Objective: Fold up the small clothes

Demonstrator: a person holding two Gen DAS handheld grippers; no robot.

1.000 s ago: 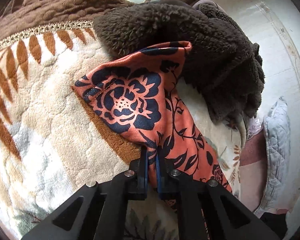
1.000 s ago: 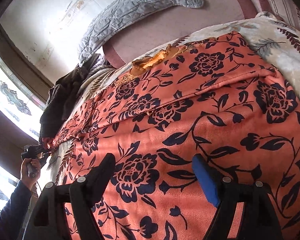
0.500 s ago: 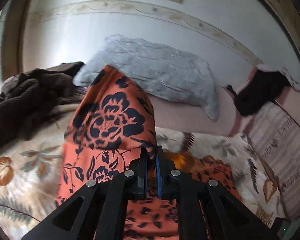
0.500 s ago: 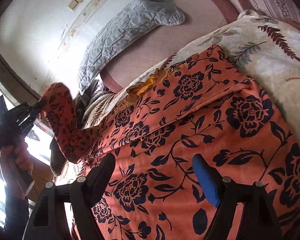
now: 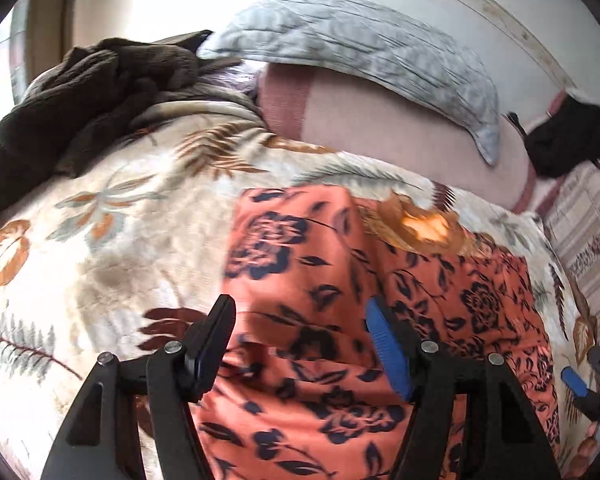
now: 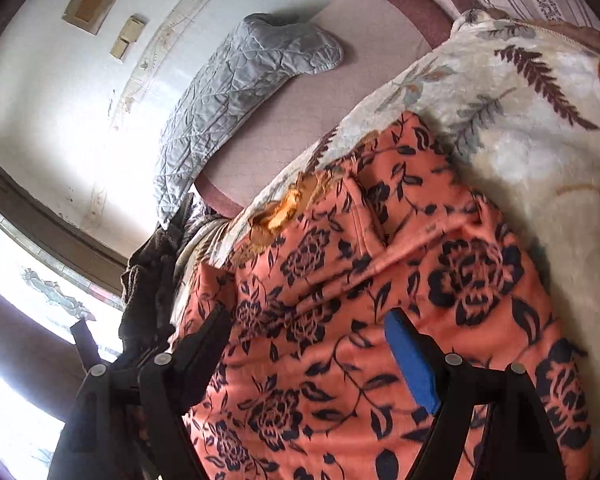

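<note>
An orange garment with dark blue flowers (image 5: pixel 300 264) lies on a cream leaf-patterned blanket (image 5: pixel 112 240). One part is folded over the rest. My left gripper (image 5: pixel 300 320) is open just above the folded part, holding nothing. My right gripper (image 6: pixel 312 332) is open over the same garment (image 6: pixel 380 264), empty. The right gripper's blue pad also shows at the right edge of the left wrist view (image 5: pixel 576 384). A gold trim patch (image 6: pixel 288 208) marks the garment's far edge.
A dark brown fleece (image 5: pixel 84 92) is piled at the far left. A grey quilted pillow (image 5: pixel 360 44) leans on the wall over a pink mattress (image 5: pixel 400 132). A black item (image 5: pixel 568 140) and a striped cloth (image 5: pixel 588 232) lie right.
My left gripper carried the garment's end across over the rest, then opened and let it go. The right gripper stayed open over the garment.
</note>
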